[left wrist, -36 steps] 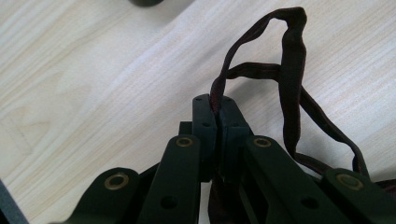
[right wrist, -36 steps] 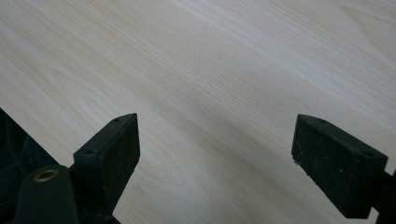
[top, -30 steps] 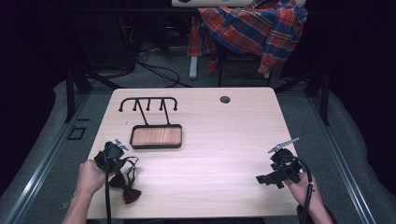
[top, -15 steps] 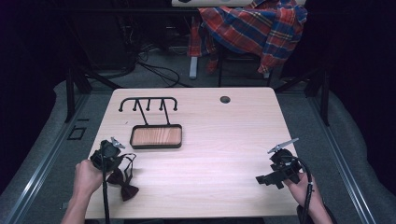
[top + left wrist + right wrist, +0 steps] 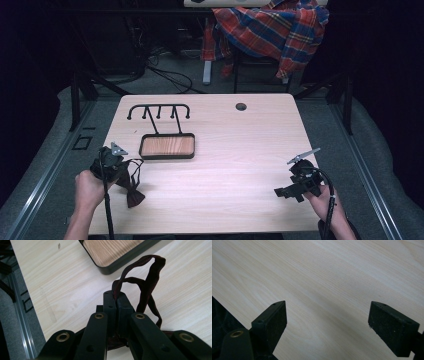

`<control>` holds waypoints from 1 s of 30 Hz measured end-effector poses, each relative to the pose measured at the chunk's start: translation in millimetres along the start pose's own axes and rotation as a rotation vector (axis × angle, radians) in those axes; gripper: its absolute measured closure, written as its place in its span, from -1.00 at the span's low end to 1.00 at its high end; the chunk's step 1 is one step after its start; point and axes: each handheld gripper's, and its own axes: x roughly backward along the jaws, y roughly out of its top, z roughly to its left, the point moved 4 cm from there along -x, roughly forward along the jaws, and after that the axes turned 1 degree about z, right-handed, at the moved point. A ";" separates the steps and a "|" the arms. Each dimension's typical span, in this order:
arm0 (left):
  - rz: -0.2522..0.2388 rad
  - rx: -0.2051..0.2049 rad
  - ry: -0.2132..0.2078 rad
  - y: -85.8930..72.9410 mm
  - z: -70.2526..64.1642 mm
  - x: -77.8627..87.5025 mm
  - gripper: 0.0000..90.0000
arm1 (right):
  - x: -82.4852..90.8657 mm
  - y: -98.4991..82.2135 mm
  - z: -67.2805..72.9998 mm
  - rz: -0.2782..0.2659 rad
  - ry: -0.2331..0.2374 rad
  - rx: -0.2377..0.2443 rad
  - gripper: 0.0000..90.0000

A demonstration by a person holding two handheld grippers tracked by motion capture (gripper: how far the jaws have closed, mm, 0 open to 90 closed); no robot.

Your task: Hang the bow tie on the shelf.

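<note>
A dark maroon bow tie (image 5: 134, 192) with a thin strap (image 5: 147, 285) hangs from my left gripper (image 5: 121, 167) at the table's near left. The jaws of the left gripper (image 5: 116, 298) are shut on the strap, which loops out past them above the wood. The bow part dangles just over the tabletop. My right gripper (image 5: 280, 191) hovers at the near right, its jaws (image 5: 327, 320) wide open over bare wood with nothing between them.
A black-rimmed wooden tray (image 5: 167, 146) forms the base of a black hook rack (image 5: 159, 111) beyond my left gripper. A cable hole (image 5: 241, 106) sits at the table's far side. A plaid cloth (image 5: 270, 27) drapes over a chair behind the table.
My left gripper has risen and drawn slightly toward the left edge, lifting the bow tie off the table by its strap. The right gripper has stayed put.
</note>
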 end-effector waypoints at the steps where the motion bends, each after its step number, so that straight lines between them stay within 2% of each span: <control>1: -0.004 0.001 -0.001 0.6 0.0 1.2 0.96 | 0.0 0.0 0.1 -0.001 0.000 0.000 -0.66; 20: -0.062 0.033 0.026 5.7 7.4 14.9 0.96 | -0.5 -0.3 0.9 0.008 0.004 0.009 -0.66; 25: -0.081 0.035 0.034 10.5 10.1 18.8 0.96 | 0.5 -0.9 -0.2 0.029 0.000 0.023 -0.66; 30: -0.092 0.039 0.037 14.8 11.4 20.8 0.96 | -0.1 -0.8 0.8 0.023 0.005 0.016 -0.66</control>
